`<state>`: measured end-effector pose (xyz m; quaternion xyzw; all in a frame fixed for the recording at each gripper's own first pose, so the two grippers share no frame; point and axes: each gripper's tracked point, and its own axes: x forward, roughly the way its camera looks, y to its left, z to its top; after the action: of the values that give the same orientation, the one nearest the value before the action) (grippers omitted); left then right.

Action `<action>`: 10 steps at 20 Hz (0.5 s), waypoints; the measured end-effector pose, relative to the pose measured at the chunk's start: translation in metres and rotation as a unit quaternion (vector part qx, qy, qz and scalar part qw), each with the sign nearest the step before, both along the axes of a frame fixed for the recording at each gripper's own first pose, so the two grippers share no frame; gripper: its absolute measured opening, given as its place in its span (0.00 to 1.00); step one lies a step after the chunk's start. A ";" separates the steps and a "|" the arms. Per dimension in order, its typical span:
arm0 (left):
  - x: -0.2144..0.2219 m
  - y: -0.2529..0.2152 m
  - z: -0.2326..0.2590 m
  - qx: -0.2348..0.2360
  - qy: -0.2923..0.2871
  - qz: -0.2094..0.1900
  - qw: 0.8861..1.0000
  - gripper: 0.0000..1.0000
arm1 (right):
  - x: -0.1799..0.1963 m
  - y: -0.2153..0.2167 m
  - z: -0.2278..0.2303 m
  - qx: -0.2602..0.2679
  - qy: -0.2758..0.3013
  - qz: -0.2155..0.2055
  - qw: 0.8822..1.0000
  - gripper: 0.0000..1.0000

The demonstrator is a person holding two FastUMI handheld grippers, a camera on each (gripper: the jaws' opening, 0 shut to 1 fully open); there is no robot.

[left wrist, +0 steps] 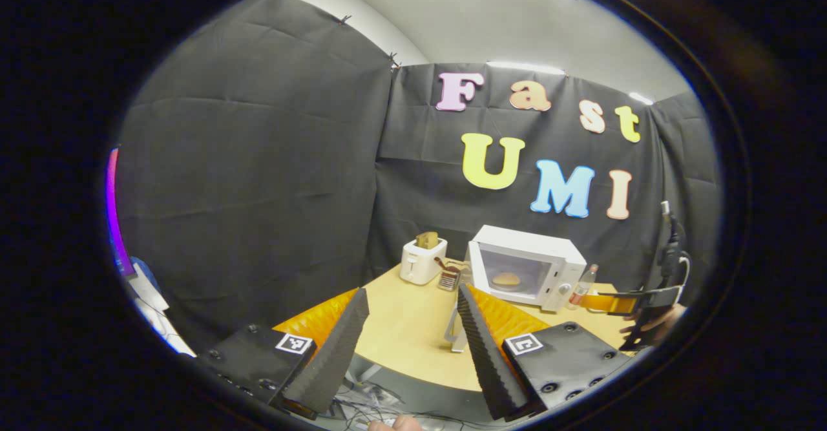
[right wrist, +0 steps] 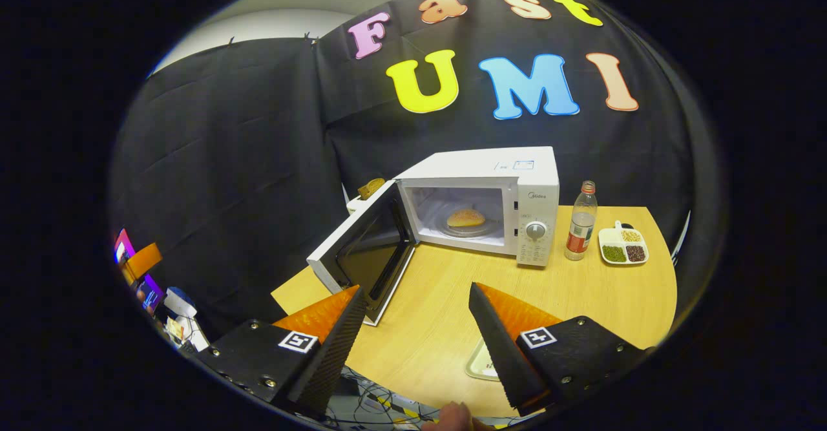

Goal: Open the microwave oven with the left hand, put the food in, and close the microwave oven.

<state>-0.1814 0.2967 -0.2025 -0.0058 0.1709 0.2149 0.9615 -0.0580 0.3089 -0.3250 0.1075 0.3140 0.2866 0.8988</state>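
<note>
Bun's in, door still open
Both sets of fingers spread, holding nothing; white boxy microwave oven (right wrist: 478, 205) door (right wrist: 362, 256) looks light, stiff — push its free edge.

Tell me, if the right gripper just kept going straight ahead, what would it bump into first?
Probably the microwave oven. The right gripper is open and empty, aimed over bare table toward the oven's open cavity, where the bun sits. The open door hangs just left of that line; depth is hard to judge.
</note>
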 end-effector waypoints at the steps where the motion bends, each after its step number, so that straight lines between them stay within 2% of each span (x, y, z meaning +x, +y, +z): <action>1: 0.007 -0.004 0.006 0.007 -0.009 0.003 1.000 0.87 | 0.001 -0.008 0.002 -0.004 -0.007 0.007 1.000 0.98; 4: 0.014 -0.002 -0.008 0.025 0.000 0.016 1.000 0.87 | -0.002 -0.013 0.013 0.014 -0.004 0.027 1.000 0.98; 8: 0.047 0.018 -0.050 0.012 0.021 0.004 1.000 0.87 | 0.000 -0.016 0.021 0.021 0.000 0.002 1.000 0.98; 9: 0.058 0.028 -0.068 0.001 0.029 0.001 1.000 0.92 | -0.001 -0.014 0.017 0.016 0.009 -0.005 1.000 0.98; 10: 0.070 0.035 -0.083 -0.011 0.034 -0.007 0.999 0.87 | -0.003 -0.011 0.015 0.012 0.017 -0.010 1.000 0.98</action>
<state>-0.1113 0.3313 -0.2859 -0.0082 0.2061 0.2066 0.9564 -0.0607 0.2980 -0.3103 0.1262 0.3248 0.2792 0.8948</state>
